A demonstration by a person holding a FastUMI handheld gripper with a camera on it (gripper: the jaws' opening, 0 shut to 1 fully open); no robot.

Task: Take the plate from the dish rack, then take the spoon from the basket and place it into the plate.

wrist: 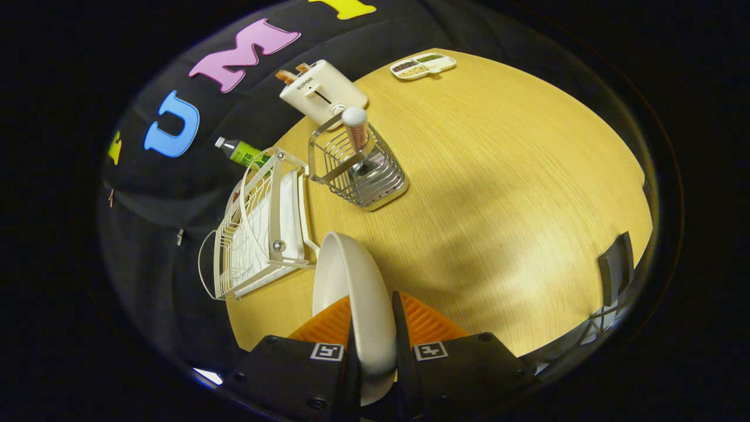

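Observation:
My gripper (373, 328) is shut on a white plate (351, 281), which stands on edge between the two fingers and rises ahead of them above the wooden table (498, 193). Just beyond the plate and to its left lies the white wire dish rack (258, 228), with no dishes in its slots. Further ahead stands a metal wire basket (358, 170). The spoon (355, 132) sits upright in it, its rounded white and reddish handle sticking out of the top.
A cream toaster (322, 91) stands behind the basket near the wall. A green-labelled bottle (241, 152) lies behind the rack. A small divided tray of snacks (423, 64) sits at the far table edge. A dark chair back (615, 269) shows at the right.

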